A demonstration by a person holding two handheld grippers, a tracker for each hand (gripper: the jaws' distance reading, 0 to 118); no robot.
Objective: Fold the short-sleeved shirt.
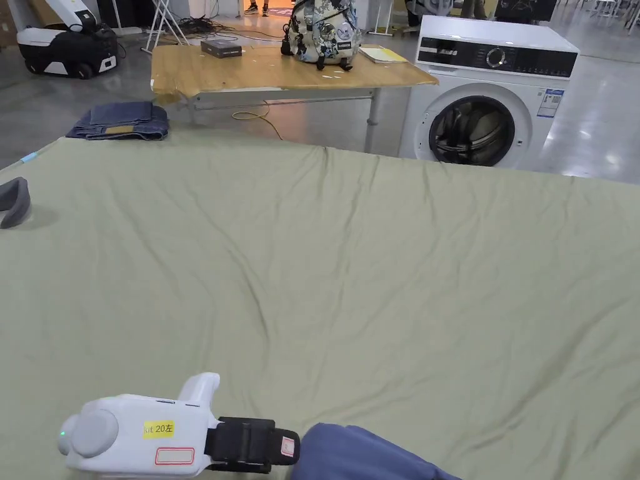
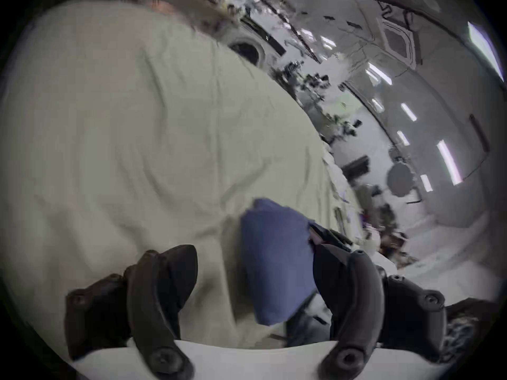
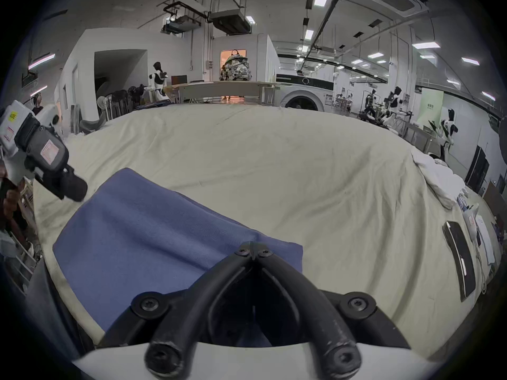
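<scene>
A blue short-sleeved shirt (image 1: pixel 356 453) lies bunched at the near edge of the green sheet-covered table (image 1: pixel 350 262). In the right gripper view, the shirt (image 3: pixel 153 235) runs in a raised ridge up to my right gripper (image 3: pixel 253 249), whose jaws meet on its edge. My left gripper (image 1: pixel 290 447) is just left of the shirt, low over the sheet. In the left gripper view, its jaws stand wide apart around my left gripper (image 2: pixel 255 251), and the shirt (image 2: pixel 274 262) sits ahead between them, untouched. The left gripper (image 3: pixel 71 191) also shows at the shirt's far corner.
Folded dark jeans (image 1: pixel 119 122) lie at the table's far left and a grey curved object (image 1: pixel 12 200) at its left edge. Beyond stand a wooden table (image 1: pixel 250 72) with a backpack (image 1: pixel 322 31) and a washing machine (image 1: pixel 487 94). White cloths (image 3: pixel 439 177) lie at the right.
</scene>
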